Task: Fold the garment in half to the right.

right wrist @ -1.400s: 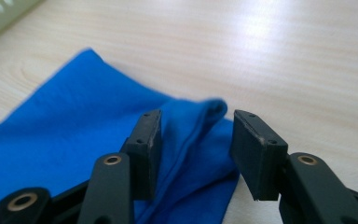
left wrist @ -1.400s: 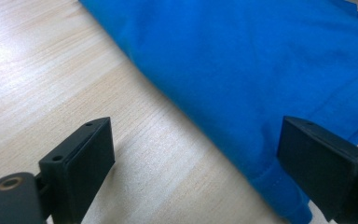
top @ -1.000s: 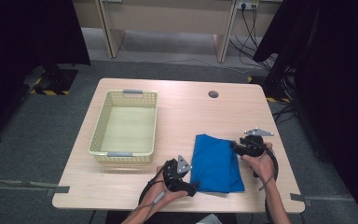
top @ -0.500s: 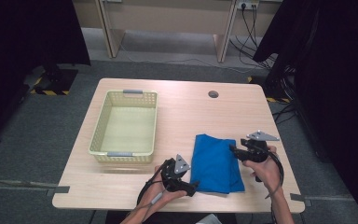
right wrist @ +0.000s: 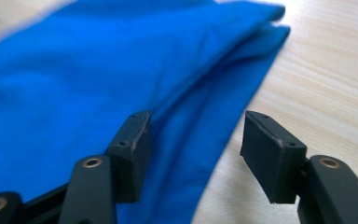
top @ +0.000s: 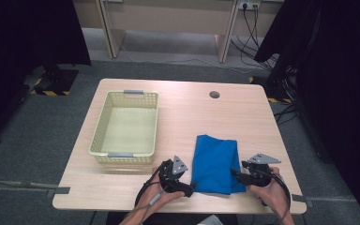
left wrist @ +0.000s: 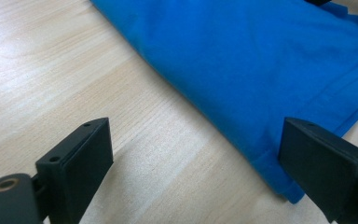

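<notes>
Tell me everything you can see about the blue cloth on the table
The blue cloth is a plain, bright blue fabric, soft and matte, folded into a rough rectangle with layered edges and a stitched hem. It lies flat on the wooden table, right of the yellow basket. The left tongs stand open at its near left corner; the right tongs stand open over its right edge. Neither grips it.

A light wooden table (top: 187,117) carries two things. A yellow basket (top: 125,127) lies at nine o'clock. A folded blue cloth (top: 214,163) lies at five o'clock.
</notes>
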